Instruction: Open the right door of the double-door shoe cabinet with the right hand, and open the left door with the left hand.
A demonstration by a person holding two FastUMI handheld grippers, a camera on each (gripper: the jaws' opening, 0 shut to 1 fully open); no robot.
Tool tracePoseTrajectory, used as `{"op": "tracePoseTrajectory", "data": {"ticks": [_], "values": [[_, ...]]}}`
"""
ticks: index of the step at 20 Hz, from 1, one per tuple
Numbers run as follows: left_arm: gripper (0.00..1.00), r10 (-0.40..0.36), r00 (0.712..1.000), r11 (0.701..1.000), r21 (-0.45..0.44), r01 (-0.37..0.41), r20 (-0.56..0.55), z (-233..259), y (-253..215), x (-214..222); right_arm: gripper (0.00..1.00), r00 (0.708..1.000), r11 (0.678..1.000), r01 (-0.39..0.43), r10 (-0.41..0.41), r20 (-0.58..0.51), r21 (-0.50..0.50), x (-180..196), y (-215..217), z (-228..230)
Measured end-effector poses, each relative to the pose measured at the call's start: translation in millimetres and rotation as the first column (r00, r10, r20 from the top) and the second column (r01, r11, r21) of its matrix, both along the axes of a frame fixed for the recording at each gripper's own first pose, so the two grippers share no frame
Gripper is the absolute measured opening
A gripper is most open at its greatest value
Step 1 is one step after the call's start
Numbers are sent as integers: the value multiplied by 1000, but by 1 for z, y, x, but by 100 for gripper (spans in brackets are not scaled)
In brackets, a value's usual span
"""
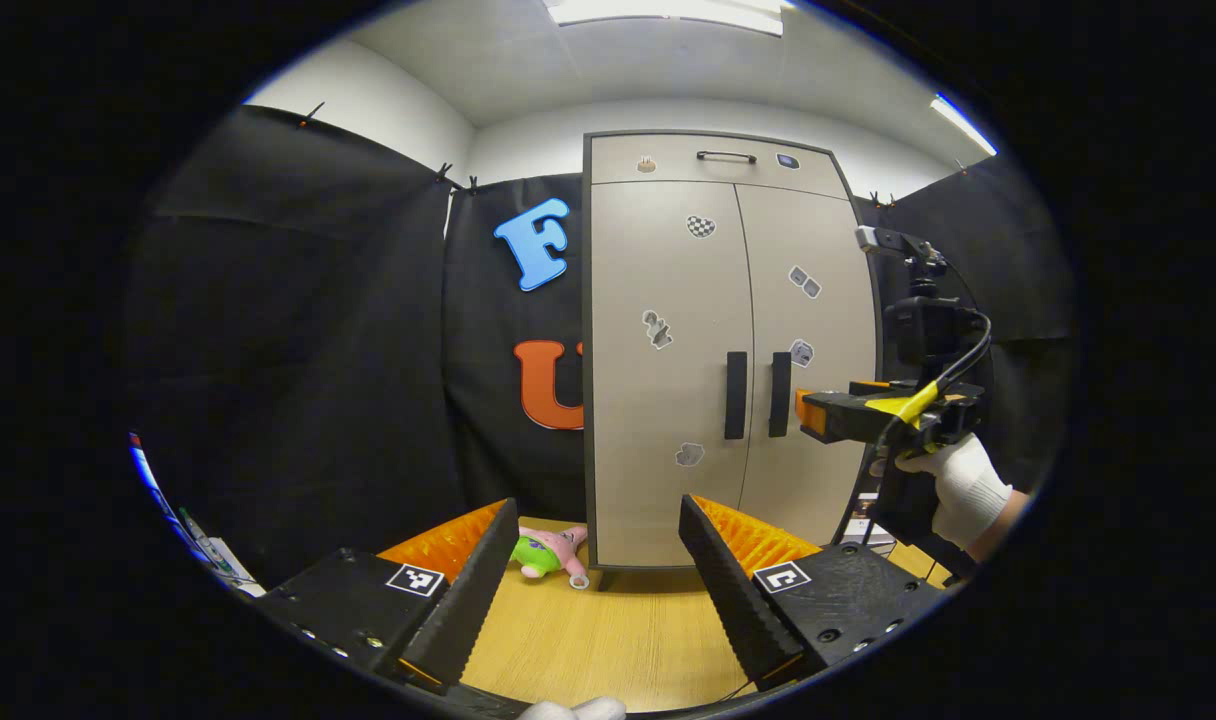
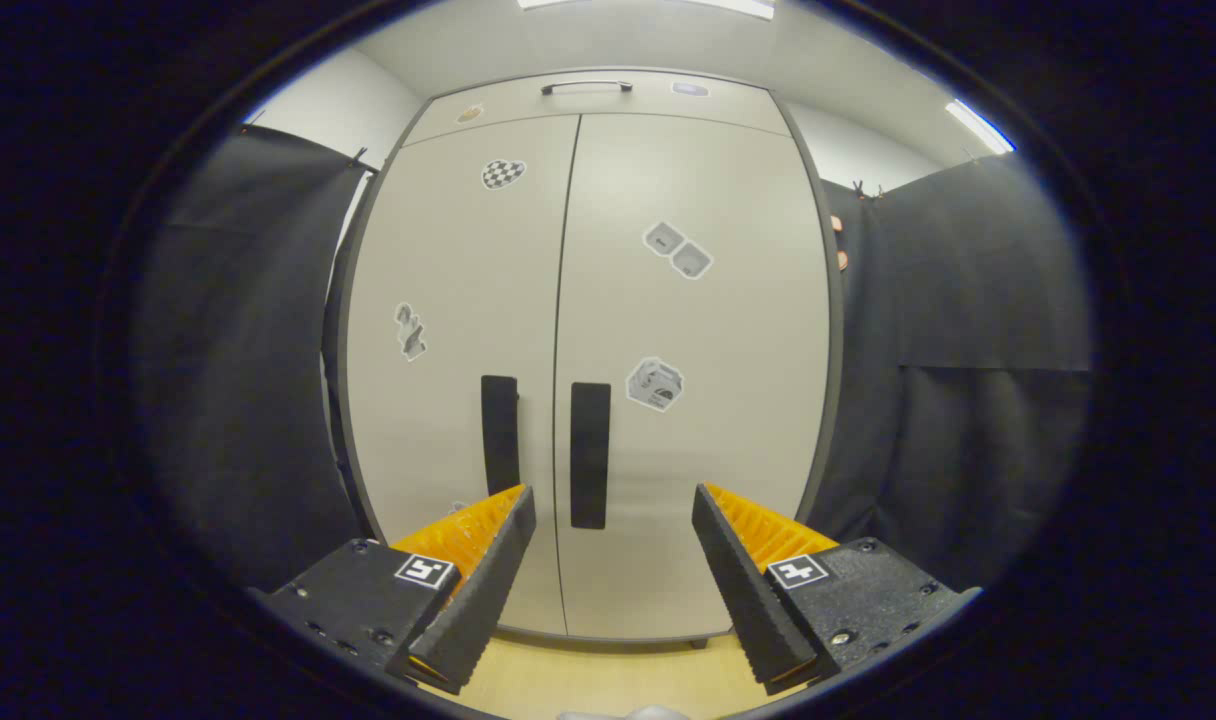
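Note:
The beige shoe cabinet (image 1: 668, 300) stands ahead with both doors shut. In the left gripper view its left door handle (image 1: 735, 395) and right door handle (image 1: 779, 394) are dark vertical bars beside the centre seam. My left gripper (image 1: 598, 505) is open and empty, well back from the cabinet. To its right, a gloved hand (image 1: 953, 485) holds the right gripper (image 1: 806, 412) level with the handles, just right of them. In the right gripper view the cabinet (image 2: 688, 330) is close. My right gripper (image 2: 613, 492) is open, with the right door handle (image 2: 590, 455) just above its gap and the left door handle (image 2: 500, 433) further left.
A pink and green plush toy (image 1: 553, 552) lies on the wooden floor (image 1: 608, 640) by the cabinet's left foot. A top drawer with a bar handle (image 1: 725, 156) sits above the doors. Black cloth walls stand on both sides. Some boxes (image 1: 868, 520) sit right of the cabinet's base.

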State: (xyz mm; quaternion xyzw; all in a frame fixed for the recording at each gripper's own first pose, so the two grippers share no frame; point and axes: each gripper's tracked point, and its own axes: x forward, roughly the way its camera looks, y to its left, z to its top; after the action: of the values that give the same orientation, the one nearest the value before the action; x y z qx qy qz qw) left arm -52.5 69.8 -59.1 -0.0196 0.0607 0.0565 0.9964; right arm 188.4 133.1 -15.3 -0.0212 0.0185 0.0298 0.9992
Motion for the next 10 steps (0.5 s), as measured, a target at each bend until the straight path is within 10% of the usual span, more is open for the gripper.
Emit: {"op": "tracePoseTrajectory", "data": {"ticks": [10], "values": [[96, 136, 991, 990, 25, -136, 3, 10, 26, -6, 89, 996, 1000, 14, -13, -84, 7, 96, 13, -19]]}}
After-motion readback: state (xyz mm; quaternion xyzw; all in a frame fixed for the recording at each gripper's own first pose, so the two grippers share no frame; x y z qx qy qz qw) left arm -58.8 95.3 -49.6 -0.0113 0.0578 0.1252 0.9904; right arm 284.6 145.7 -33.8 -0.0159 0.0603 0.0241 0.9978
